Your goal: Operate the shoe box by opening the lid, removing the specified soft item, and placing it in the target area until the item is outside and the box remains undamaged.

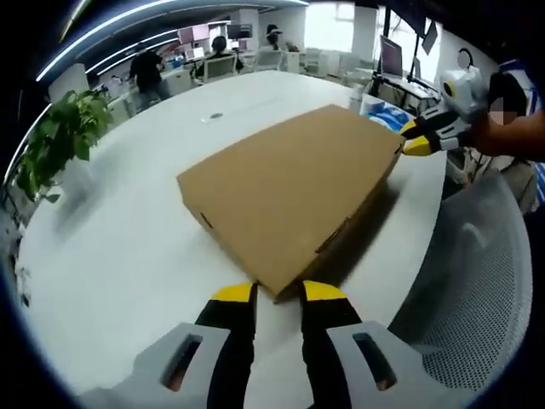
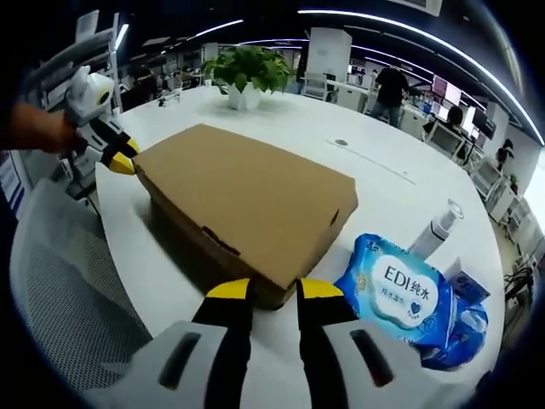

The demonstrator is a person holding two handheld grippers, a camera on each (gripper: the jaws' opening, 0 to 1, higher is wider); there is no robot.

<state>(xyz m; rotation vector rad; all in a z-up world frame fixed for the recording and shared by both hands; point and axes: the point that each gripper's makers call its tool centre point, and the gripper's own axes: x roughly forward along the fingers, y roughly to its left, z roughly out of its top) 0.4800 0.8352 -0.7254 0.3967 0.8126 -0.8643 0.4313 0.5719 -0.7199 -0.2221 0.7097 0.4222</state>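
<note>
A large white table (image 1: 128, 247) carries everything, with a mesh-backed chair (image 2: 72, 290) drawn up at its edge. On it lies the closed brown shoe box (image 1: 294, 192), lid down and flat, set diagonally near the table's edge. The left gripper (image 1: 278, 292) sits at one corner of the box, its yellow-tipped jaws a narrow gap apart with the corner just ahead of them, holding nothing. The right gripper (image 2: 263, 289) sits at the opposite corner in the same way, jaws slightly parted and not closed on anything; whether the tips actually touch the cardboard is hard to judge from here. A potted plant (image 2: 247, 72) stands at the far side of the table. Just beside the box by the right gripper lies a blue pack of wet wipes (image 2: 400, 285), with a small white bottle (image 2: 436, 228) behind it.
</note>
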